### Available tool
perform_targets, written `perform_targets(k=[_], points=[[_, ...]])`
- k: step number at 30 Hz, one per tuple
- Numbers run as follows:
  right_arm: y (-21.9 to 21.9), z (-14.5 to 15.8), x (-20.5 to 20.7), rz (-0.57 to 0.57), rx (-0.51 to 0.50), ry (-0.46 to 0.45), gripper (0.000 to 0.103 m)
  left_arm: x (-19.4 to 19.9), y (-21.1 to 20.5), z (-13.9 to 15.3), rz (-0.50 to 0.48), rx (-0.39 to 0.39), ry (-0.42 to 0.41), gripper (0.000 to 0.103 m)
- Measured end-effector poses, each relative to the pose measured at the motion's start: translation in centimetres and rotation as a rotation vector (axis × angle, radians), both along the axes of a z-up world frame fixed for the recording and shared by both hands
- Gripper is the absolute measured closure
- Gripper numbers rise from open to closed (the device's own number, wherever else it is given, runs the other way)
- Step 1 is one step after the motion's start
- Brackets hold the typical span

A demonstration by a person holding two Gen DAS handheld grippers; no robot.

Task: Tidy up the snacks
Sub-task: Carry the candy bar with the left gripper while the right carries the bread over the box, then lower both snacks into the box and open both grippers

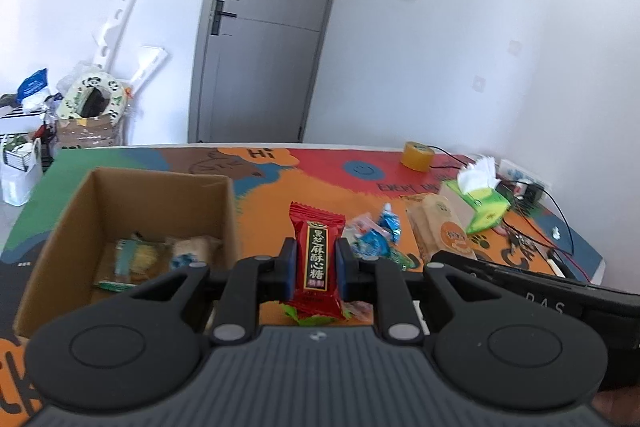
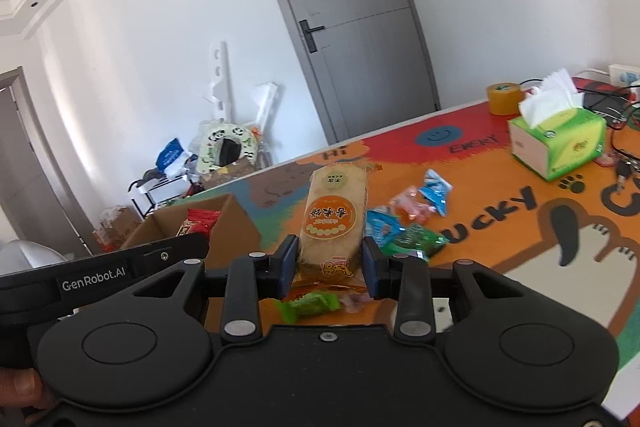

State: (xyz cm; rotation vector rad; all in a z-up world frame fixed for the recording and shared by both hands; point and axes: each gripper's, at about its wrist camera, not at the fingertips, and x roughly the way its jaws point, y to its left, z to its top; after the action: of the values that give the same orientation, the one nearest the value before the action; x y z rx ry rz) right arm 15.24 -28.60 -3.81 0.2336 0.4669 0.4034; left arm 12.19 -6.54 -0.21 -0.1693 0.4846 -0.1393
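My left gripper is shut on a red candy packet and holds it upright above the table, just right of an open cardboard box. The box holds a few wrapped snacks. My right gripper is shut on a tan rice-cake packet with an orange label, held above the table. That packet also shows in the left wrist view. Loose blue, pink and green wrapped candies lie on the table mat beyond it, and a green candy lies under the fingers.
A green tissue box and a roll of yellow tape stand at the table's far right, with cables beside them. A colourful mat covers the table. Clutter stands on the floor by the wall, next to a grey door.
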Motion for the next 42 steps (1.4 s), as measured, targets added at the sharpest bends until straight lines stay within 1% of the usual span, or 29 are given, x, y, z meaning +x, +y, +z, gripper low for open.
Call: perform_targets(k=[20,25,29,31,36,42], points=[[6.6,1.5,0.8,0.129,0.000,-0.031,0.068,-0.8,8.1,-0.1,0.196,-0.018,0.007,0.084],[8.6,1.7,0.9,0.155,-0.008,-0.032,0.068,-0.4,9.5,-0.9,0.222,-0.022,0.036,0.084],[10.1,1.6,1.0,0.177,-0.018,-0.027,0.068,-0.1,10.2,-1.5,0.224,-0.032,0.074,0.084],[10.7,1.6,1.0,0.187,-0.024,-0.027,0.068,-0.4,10.6,-1.4,0.244,-0.043,0.069,0.081],[11.7,1.4,1.1,0.203,-0.027,-0.011,0.068,-1.3,11.4,-0.5,0.252,-0.050,0.051,0.080],[13.1,1.3,1.4,0.231,-0.013,0.008,0.068,-2.4,12.2,0.2,0.275,-0.057,0.044,0.076]])
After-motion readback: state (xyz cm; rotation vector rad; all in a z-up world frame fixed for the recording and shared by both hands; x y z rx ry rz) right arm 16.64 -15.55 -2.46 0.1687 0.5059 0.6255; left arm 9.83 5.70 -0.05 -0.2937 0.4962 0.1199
